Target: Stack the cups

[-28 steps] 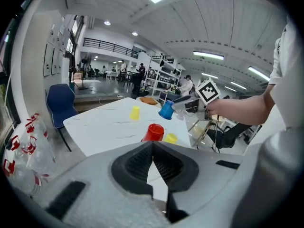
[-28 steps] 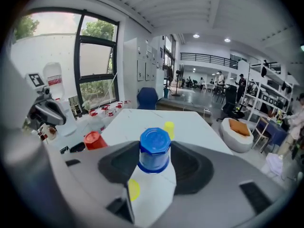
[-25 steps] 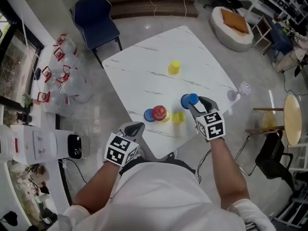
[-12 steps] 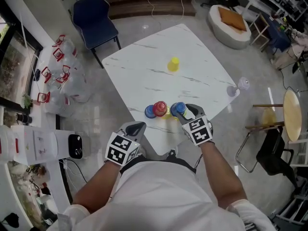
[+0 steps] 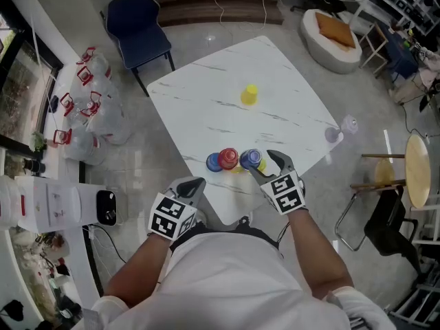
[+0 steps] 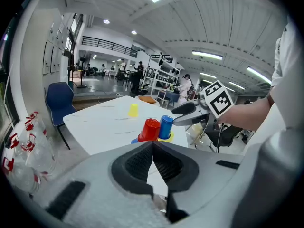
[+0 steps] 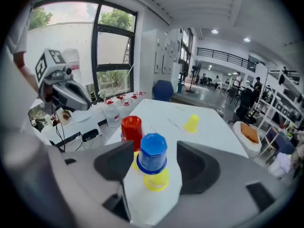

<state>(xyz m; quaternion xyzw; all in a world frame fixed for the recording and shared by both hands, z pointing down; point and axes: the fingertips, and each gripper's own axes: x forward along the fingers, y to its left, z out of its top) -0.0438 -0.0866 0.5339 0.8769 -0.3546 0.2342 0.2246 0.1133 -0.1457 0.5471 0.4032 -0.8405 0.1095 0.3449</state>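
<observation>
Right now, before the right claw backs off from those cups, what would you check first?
1. Right claw let go: its jaws have just been opening and stand clear of the blue cup between them. Ok.
2. Blue cup seated upright on the yellow cup. Ok.
3. Red cup clear of the claw's path back: it stands close by one jaw. Cannot tell.
4. Left claw shut, empty, away from the cups. Ok.
5. All cups stacked: the lone yellow cup stands apart. Not ok.
</observation>
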